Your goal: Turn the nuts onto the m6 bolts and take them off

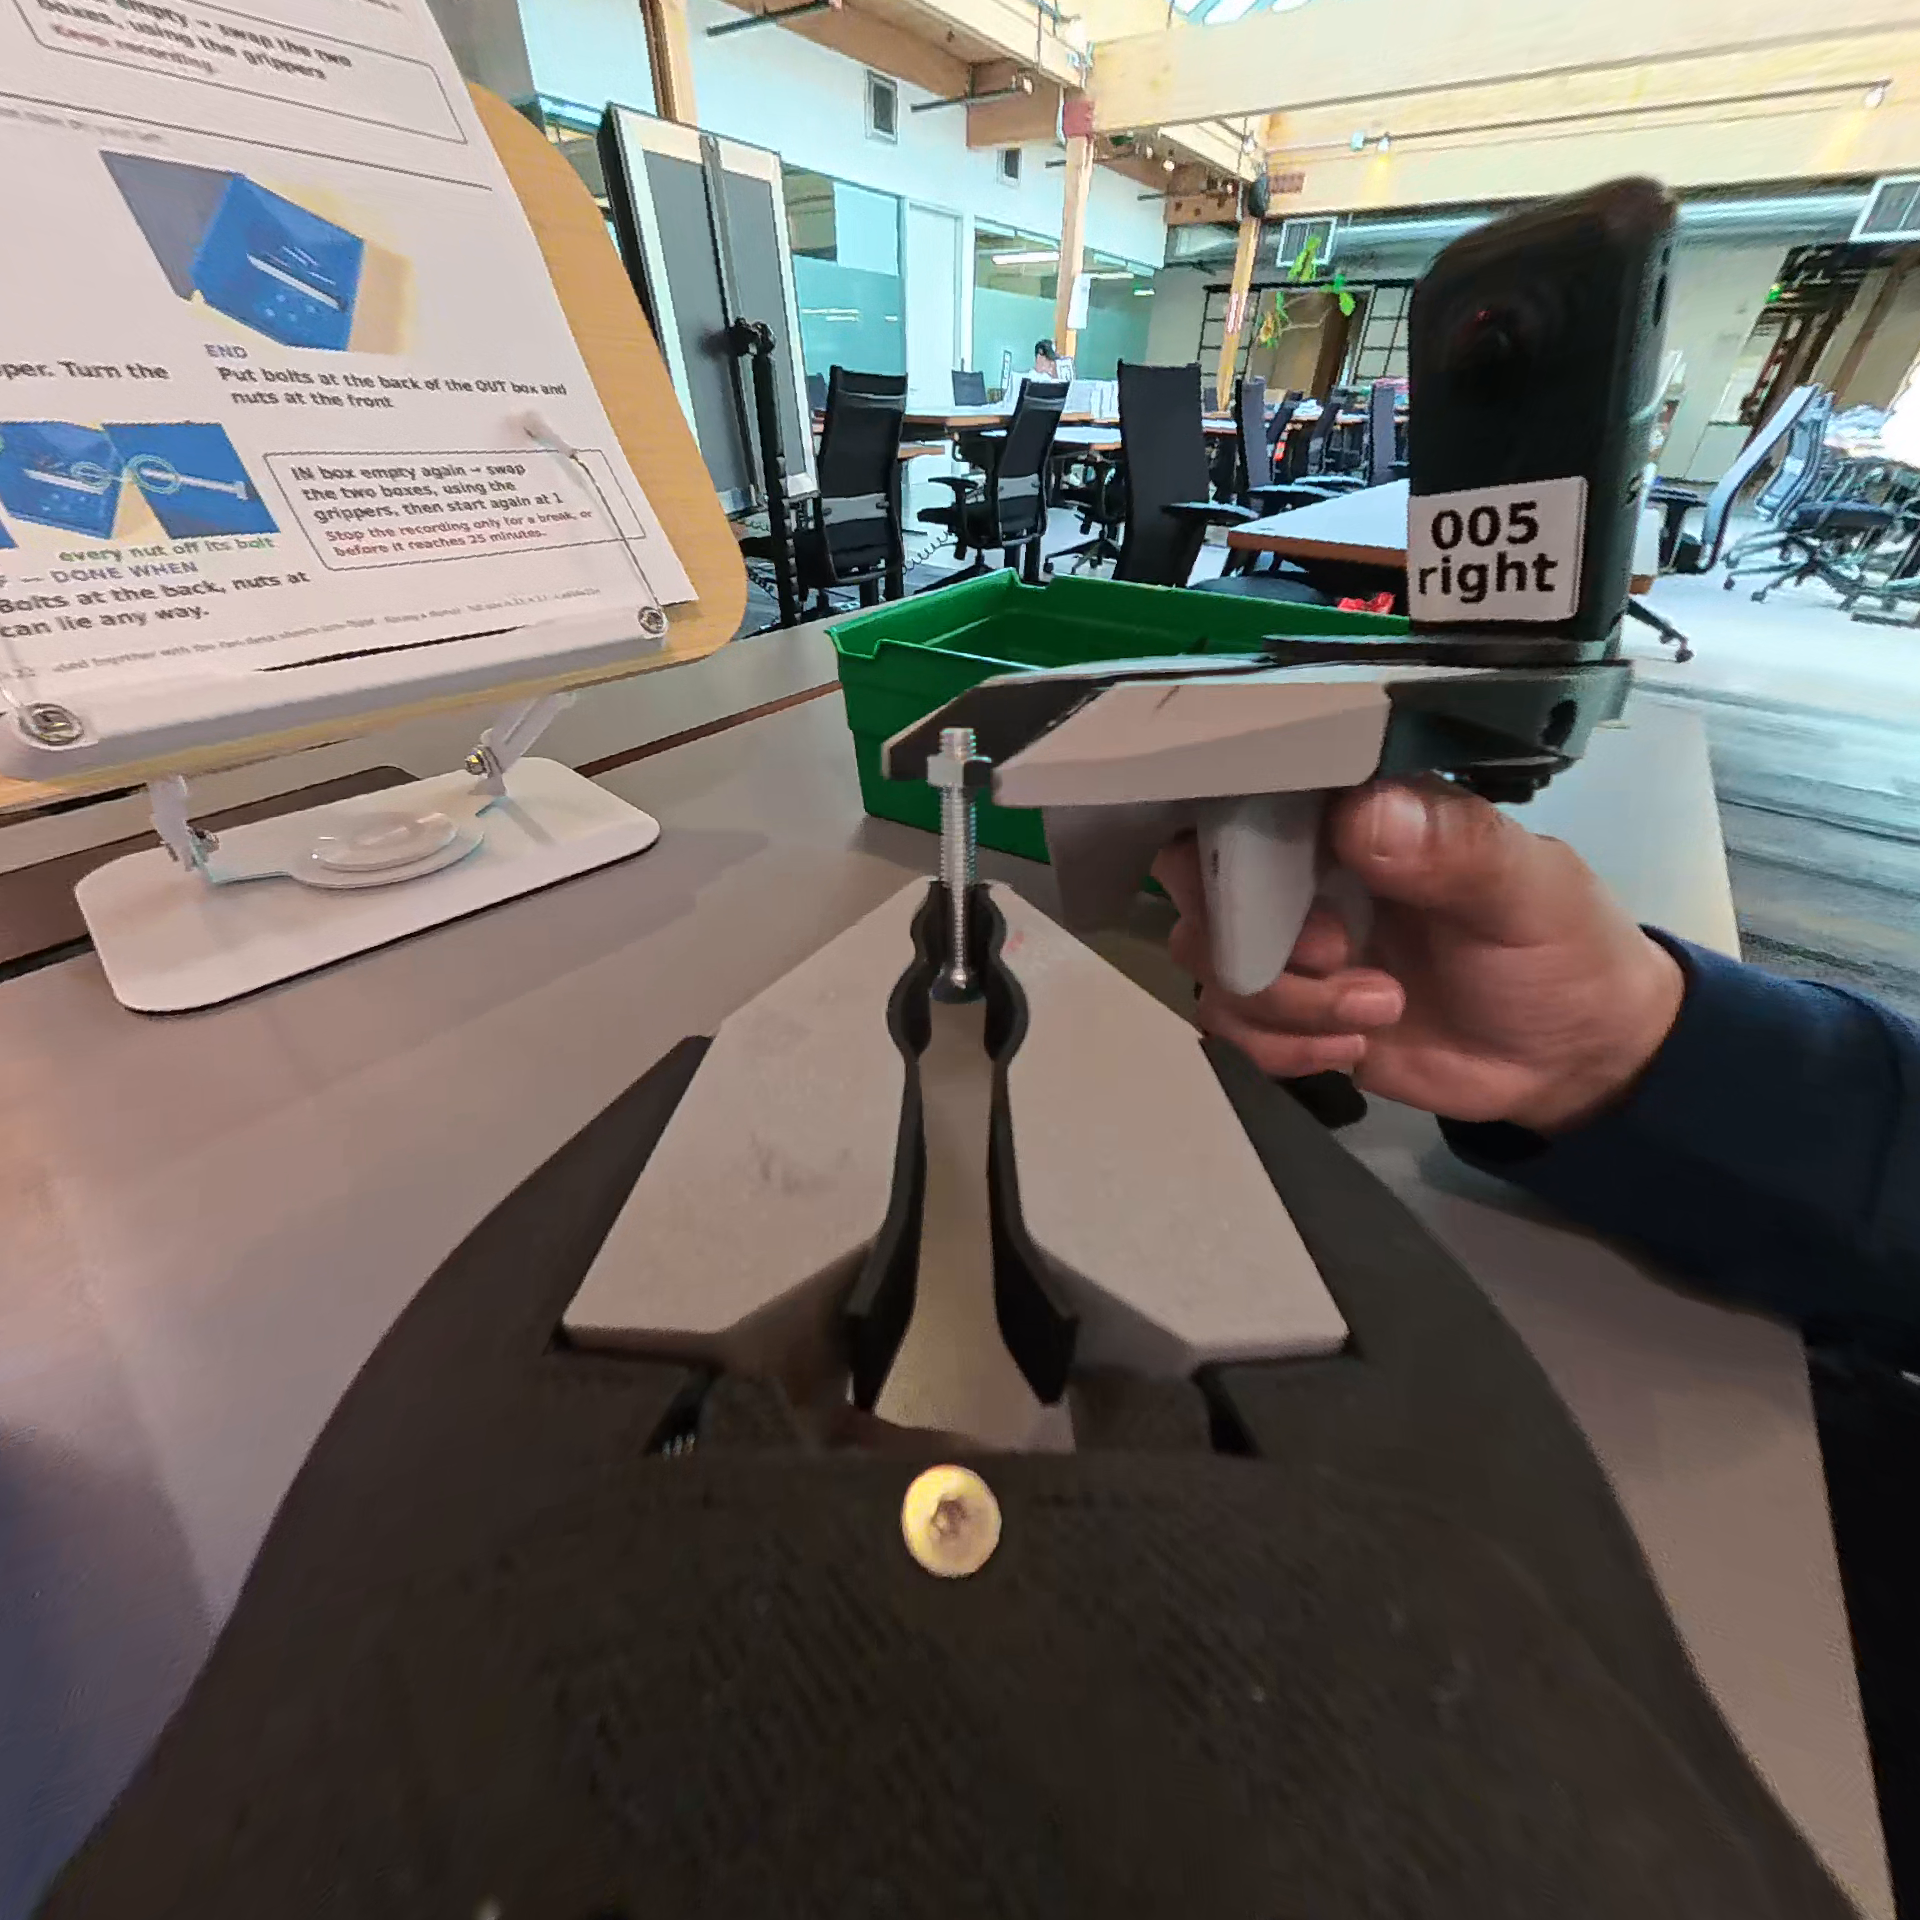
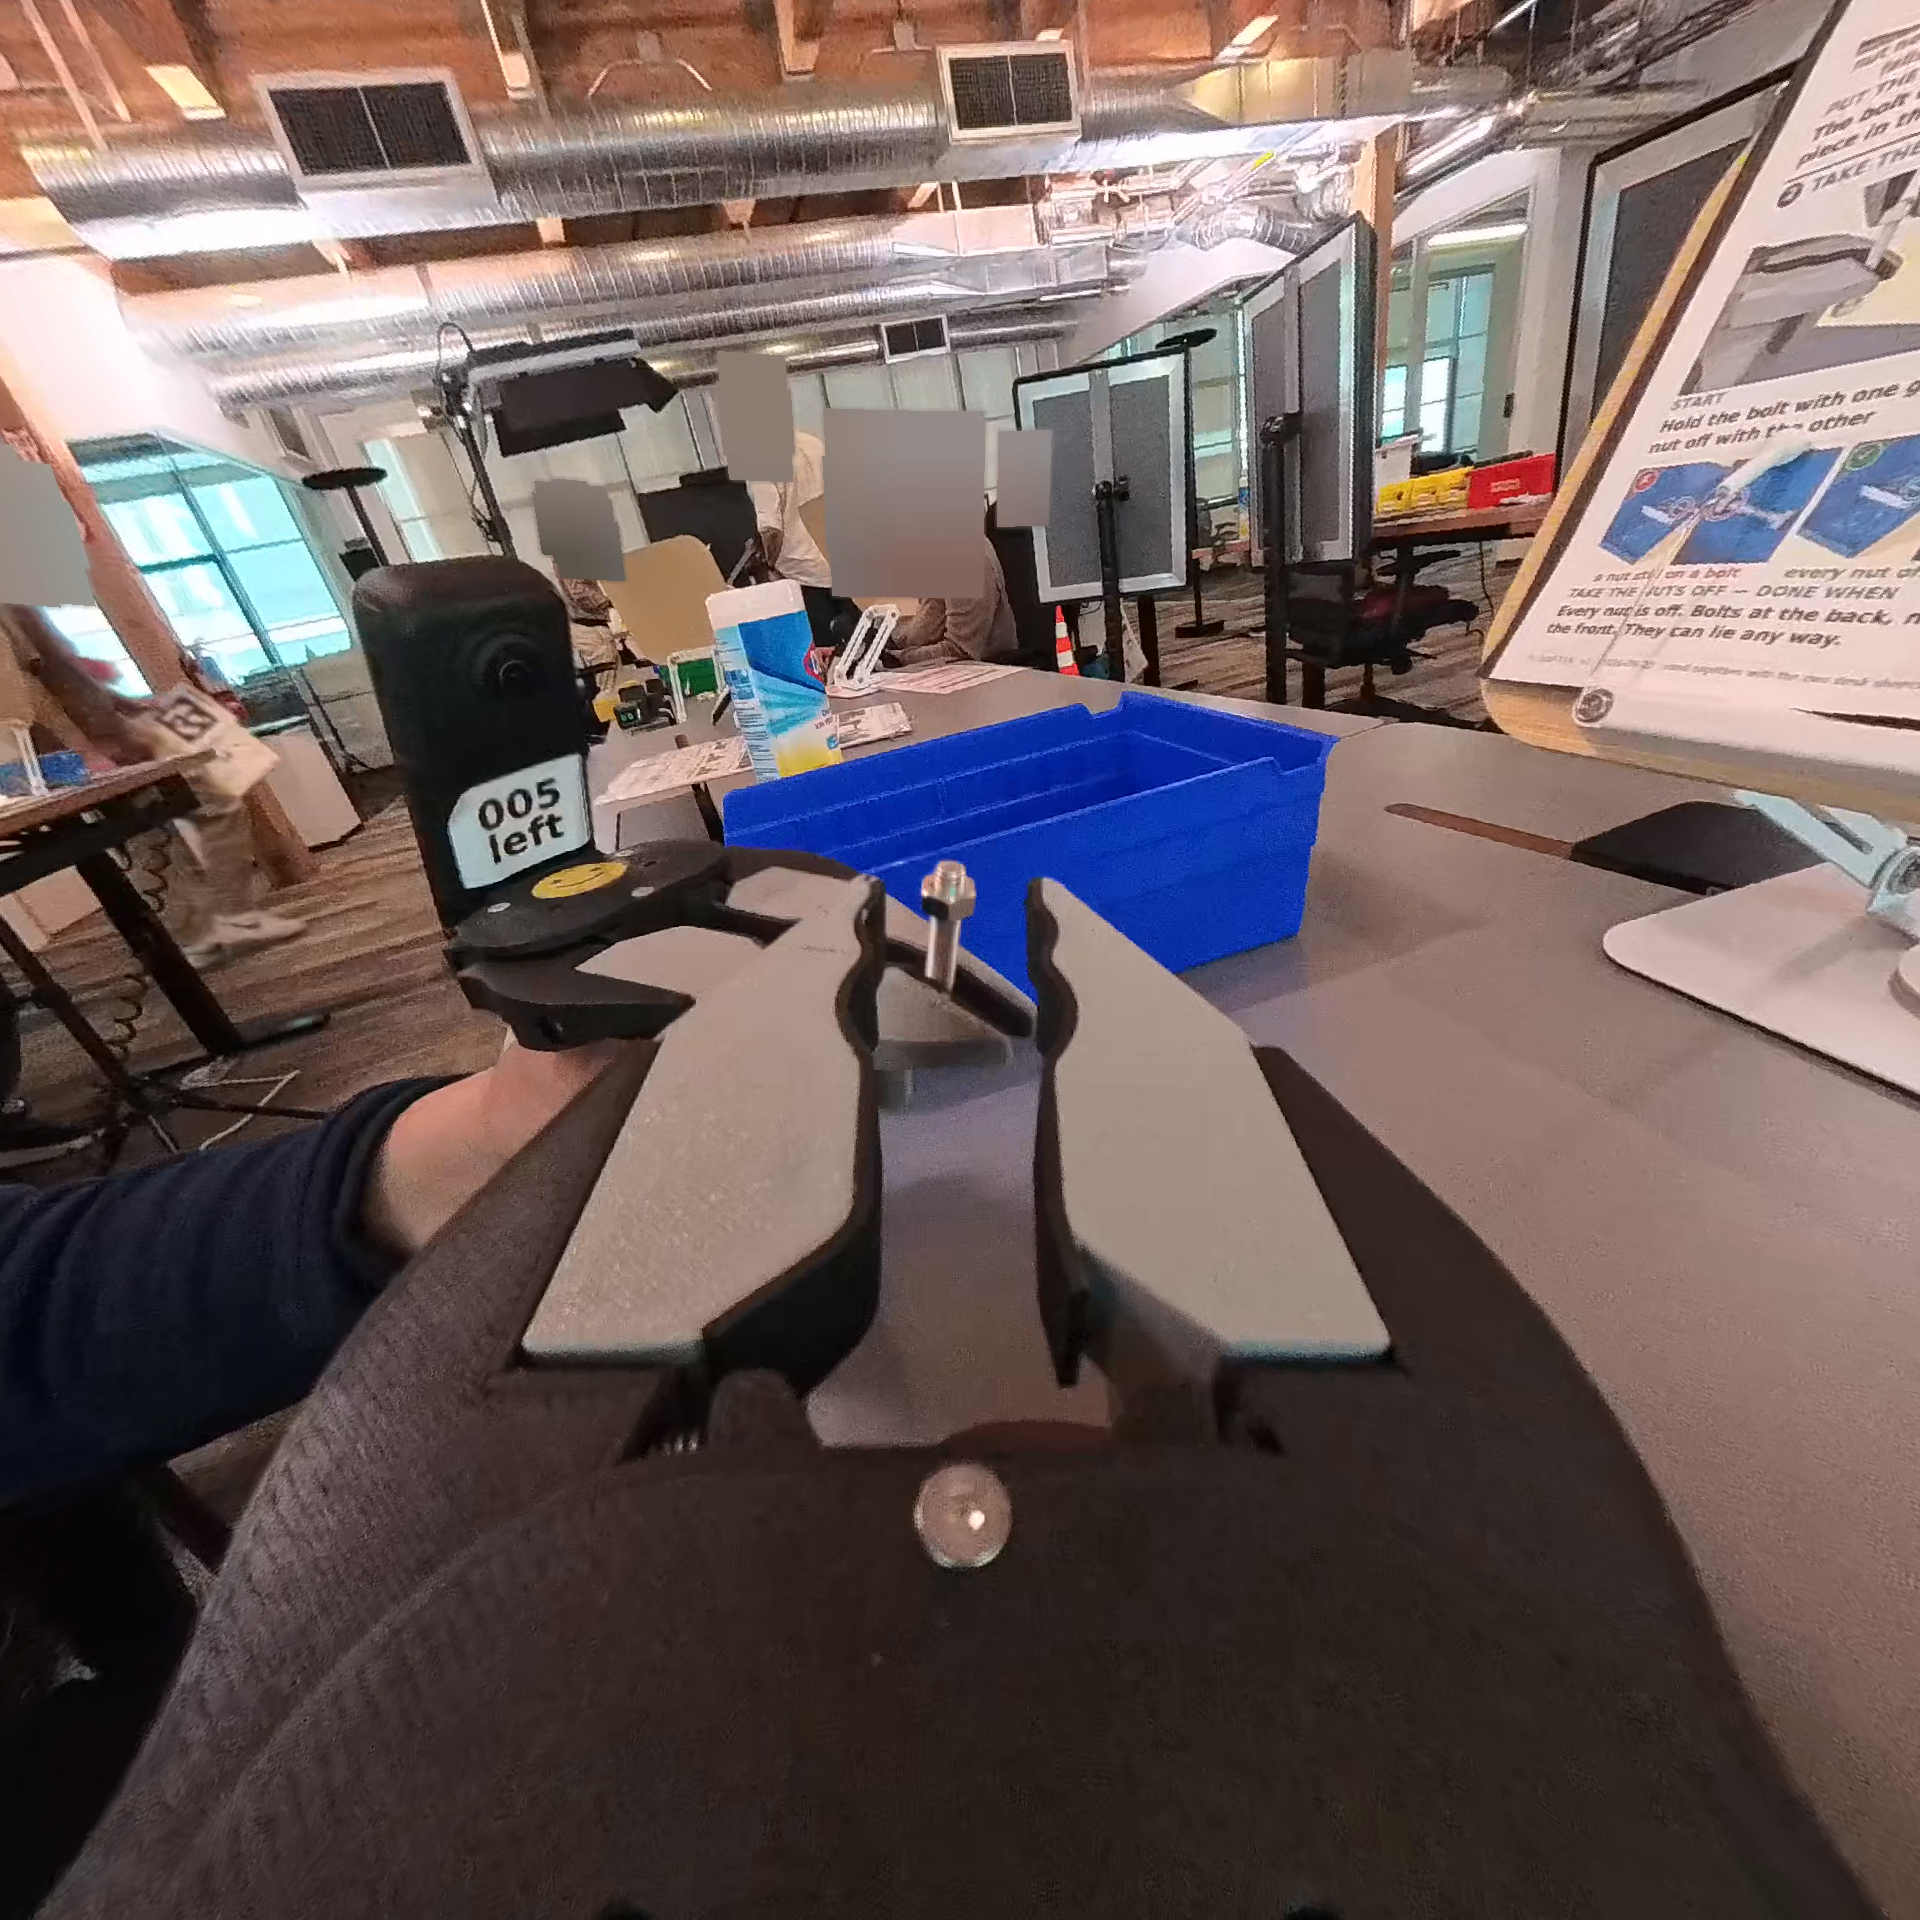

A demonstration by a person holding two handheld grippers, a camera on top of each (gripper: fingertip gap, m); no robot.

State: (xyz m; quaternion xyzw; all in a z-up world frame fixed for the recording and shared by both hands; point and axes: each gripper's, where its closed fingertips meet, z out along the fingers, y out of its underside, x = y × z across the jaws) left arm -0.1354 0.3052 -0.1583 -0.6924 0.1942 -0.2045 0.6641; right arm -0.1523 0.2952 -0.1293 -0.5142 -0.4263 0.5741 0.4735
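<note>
Table (image 1: 312, 1195): your grey work surface carries two bins and an instruction stand (image 1: 343, 852); both grippers meet above it.
Green bin (image 1: 935, 665): sits behind the work point in the left wrist view; what shows of its inside looks bare, so I can't tell you how many pieces are finished.
Blue bin (image 2: 1039, 831): beyond the bolt in the right wrist view; no bolts or nuts show in the visible part.
Left gripper (image 1: 957, 961): your jaws are pressed onto the lower shank of the bolt, holding it upright.
Right gripper (image 2: 956, 935): in its own view the jaws stand spread to either side of the nut; from the left wrist view the tips look level with it.
Bolt (image 1: 957, 862): upright, thread bare below the nut.
Nut (image 1: 957, 771): sits near the top end, only a few threads showing above it.
Progress: judging by that, you're either just starting it on or nearly off; one pair in hand, the rest unknown.
</note>
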